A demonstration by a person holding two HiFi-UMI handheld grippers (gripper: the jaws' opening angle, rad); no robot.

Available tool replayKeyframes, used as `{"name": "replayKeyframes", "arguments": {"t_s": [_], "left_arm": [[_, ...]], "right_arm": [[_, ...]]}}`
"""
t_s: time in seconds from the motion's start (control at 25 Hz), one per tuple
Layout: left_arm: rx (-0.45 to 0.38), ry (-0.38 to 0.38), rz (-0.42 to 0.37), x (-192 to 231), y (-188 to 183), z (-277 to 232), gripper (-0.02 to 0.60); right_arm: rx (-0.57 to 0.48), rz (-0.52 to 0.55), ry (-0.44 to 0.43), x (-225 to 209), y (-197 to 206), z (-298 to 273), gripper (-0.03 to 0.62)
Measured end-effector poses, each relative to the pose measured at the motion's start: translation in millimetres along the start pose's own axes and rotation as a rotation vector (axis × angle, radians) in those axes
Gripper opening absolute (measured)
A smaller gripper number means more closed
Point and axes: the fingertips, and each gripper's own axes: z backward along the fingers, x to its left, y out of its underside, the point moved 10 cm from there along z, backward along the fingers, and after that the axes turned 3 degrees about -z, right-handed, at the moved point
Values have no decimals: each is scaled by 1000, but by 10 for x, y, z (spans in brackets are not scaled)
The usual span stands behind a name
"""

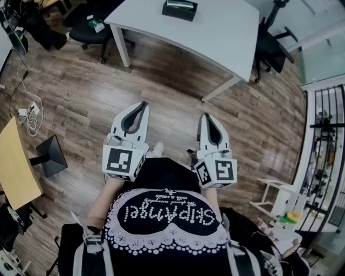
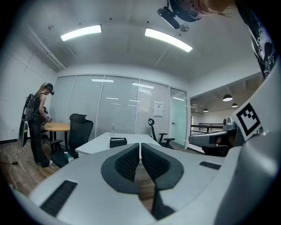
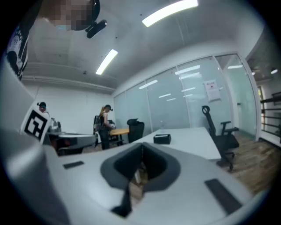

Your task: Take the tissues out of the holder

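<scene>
Sitting on a table (image 1: 215, 38): dark, perhaps boxy holder (image 1: 179, 9); left gripper (image 1: 144, 104), right gripper (image 1: 205, 115) clenched.

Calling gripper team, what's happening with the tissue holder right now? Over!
Left hand-held gripper shut, empty. Right hand-held gripper shut, empty. Black rectangular tissue holder untouched on white table, ahead across the wooden floor. Black office chairs flank table, not blocking.

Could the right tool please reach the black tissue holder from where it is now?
Probably not yet: the tissue holder sits on the white table, across open wood floor from the right tool. Nothing blocks the way; stepping closer should do.
</scene>
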Motion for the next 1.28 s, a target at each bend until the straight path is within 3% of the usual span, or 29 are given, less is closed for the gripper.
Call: {"name": "replayKeyframes", "arguments": {"t_s": [0.76,0.92,1.28], "left_arm": [[-7,-1,-2,-121,-8,28,32],[-6,20,-4,-151,-21,32,32],[25,60,13,-4,-2,-96,32]], "right_arm": [[-14,-16,-29,-71,5,72,32],[-8,-48,-57,-103,15,61,34],[44,-23,-23,-181,53,-67,32]]}}
